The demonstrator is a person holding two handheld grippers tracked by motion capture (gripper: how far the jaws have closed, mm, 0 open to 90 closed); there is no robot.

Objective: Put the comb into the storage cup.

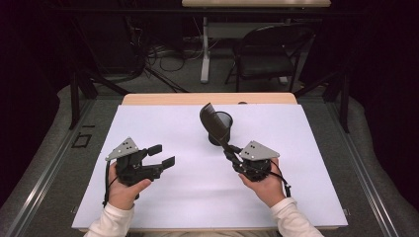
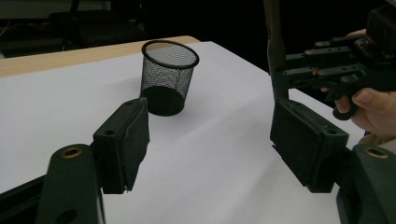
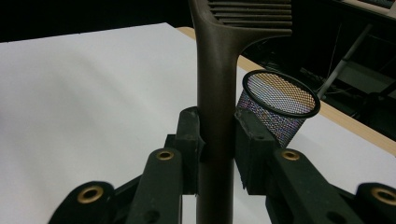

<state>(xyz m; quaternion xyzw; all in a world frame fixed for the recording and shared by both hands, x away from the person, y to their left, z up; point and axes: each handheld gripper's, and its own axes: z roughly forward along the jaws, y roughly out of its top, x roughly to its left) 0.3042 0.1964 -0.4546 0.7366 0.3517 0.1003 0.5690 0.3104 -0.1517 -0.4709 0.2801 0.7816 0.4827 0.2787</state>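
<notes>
High view: the right tool (image 1: 232, 154), at lower right of centre in the frame, is held in a hand (image 1: 264, 185) whose white-sleeved forearm enters from the bottom edge; the tool points toward the upper left of the frame, with its grey plate uppermost. Its jaws are closed on the handle of a dark slotted spatula (image 1: 213, 124), whose blade rises tilted above and in front of the black mesh cup (image 1: 221, 129); the cup stands upright on the white sheet (image 1: 163, 197) covering the bench (image 1: 148, 98), at upper centre of the sheet. Right gripper view: both pads press the spatula (image 3: 215, 93) handle from either side, the handle running vertically through the middle of the frame, with the mesh cup (image 3: 280, 105) behind at right. The left tool (image 1: 163, 155), at lower left in the high view, is held in the other hand (image 1: 126, 190) and points right, raised off the sheet. Left gripper view: its jaws stand partly apart with nothing between them; the mesh cup (image 2: 169, 77) appears at upper centre, the right tool (image 2: 299, 70) at upper right.
</notes>
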